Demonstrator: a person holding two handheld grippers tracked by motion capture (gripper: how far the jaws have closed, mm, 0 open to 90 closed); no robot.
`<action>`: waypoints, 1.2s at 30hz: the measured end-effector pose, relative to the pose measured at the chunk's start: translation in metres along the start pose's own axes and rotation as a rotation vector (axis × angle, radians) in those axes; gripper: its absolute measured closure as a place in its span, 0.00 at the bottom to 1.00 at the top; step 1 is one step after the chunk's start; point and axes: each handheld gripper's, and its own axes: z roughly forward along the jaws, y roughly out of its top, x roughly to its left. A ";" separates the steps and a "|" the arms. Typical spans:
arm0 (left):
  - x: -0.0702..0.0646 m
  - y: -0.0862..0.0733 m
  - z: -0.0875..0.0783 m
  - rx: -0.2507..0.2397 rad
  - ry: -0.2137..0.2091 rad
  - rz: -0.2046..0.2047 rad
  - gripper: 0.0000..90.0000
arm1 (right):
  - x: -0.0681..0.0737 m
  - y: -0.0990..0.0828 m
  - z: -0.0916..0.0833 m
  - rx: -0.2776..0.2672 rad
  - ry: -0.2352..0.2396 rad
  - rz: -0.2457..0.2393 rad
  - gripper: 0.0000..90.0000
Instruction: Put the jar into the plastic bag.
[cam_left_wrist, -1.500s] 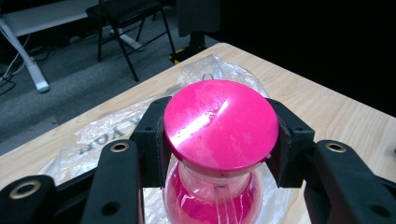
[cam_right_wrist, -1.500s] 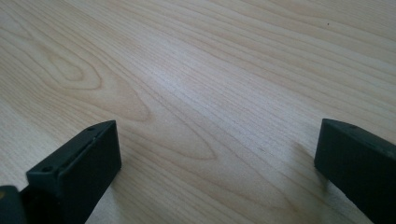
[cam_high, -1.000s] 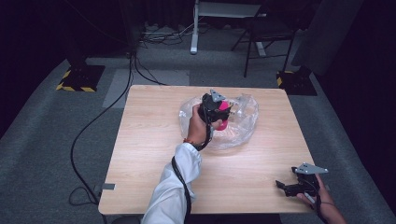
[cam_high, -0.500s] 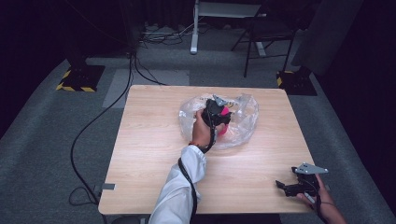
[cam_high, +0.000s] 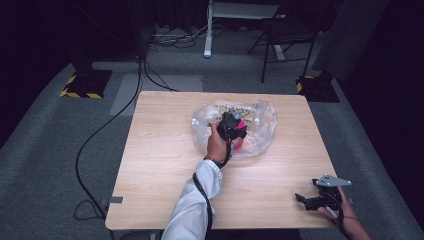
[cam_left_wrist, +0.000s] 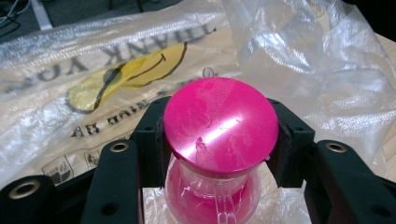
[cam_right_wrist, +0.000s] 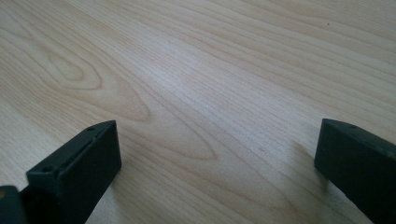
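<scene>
At the bottom right of the high view, the right gripper (cam_high: 303, 199) rested low over the near right corner of the wooden table (cam_high: 160, 150), held by the person's right hand (cam_high: 345, 215). In the right gripper view its two black jaws stood spread wide, with bare wood grain between them and nothing held.

Higher up, near the centre of the high view, a white sleeve (cam_high: 192, 210) led up from the bottom edge to the left hand (cam_high: 216, 145), which carried the left gripper (cam_high: 239, 131) over the clear plastic bag (cam_high: 260, 127). In the left gripper view the jaws were pinching a pink hourglass (cam_left_wrist: 219, 140) by its round pink cap, one pad on each side; its glass bulb with pink filling showed below the cap, at the lower centre of the frame.

Beyond the hourglass the crumpled bag lay on the table, printed with mirrored "THANK YOU" lettering and a yellow smiley (cam_left_wrist: 121, 77) at the upper left of that frame.
</scene>
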 end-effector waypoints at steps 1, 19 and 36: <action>0.000 -0.001 0.000 -0.004 0.002 -0.001 0.53 | 0.000 0.000 0.000 0.000 0.000 0.000 0.00; -0.001 -0.005 0.002 0.048 0.027 0.041 0.24 | 0.000 0.000 0.000 0.000 0.000 0.000 0.00; -0.004 -0.004 0.004 0.095 0.029 0.068 0.05 | 0.000 0.000 0.000 0.000 0.000 0.000 0.00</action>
